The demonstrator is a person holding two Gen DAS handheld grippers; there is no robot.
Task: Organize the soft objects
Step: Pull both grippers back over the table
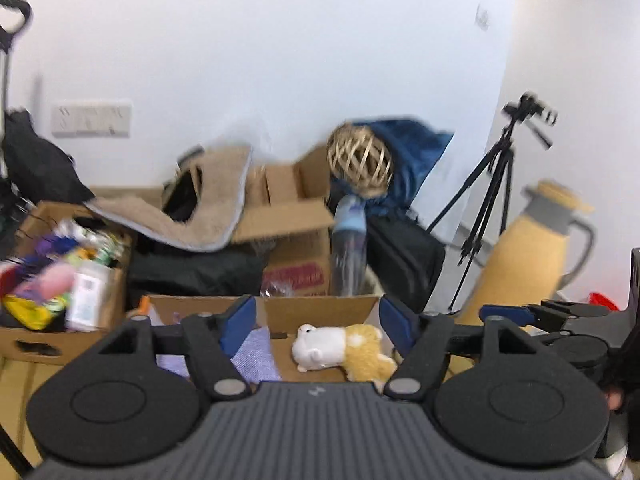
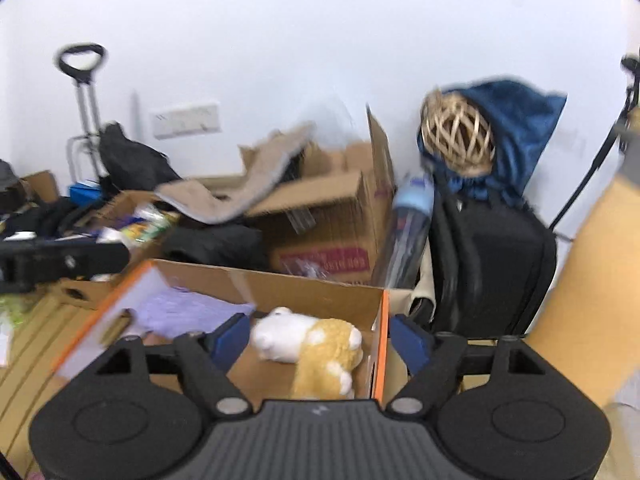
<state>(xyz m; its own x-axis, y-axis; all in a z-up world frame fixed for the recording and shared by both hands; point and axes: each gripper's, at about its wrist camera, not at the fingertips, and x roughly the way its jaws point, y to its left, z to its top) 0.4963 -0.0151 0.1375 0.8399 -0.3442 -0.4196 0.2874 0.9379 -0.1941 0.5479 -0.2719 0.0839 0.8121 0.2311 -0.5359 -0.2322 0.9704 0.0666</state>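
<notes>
Box status: white-and-tan plush toy [image 2: 308,344] and lilac knitted cloth [image 2: 188,312] already lie inside your open orange-edged cardboard box [image 2: 382,344]. Left gripper [image 1: 316,320] and right gripper [image 2: 320,340] hover over it, jaws wide, empty. Beige fleece mat [image 1: 208,216] behind box probably remains.

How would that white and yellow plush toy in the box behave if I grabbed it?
The plush toy looks fluffy and stuffed, so it would probably squash between the pads and feel light. It lies slumped on the cardboard box floor, so its limbs would likely droop. It seems unlikely to roll or break.
</notes>
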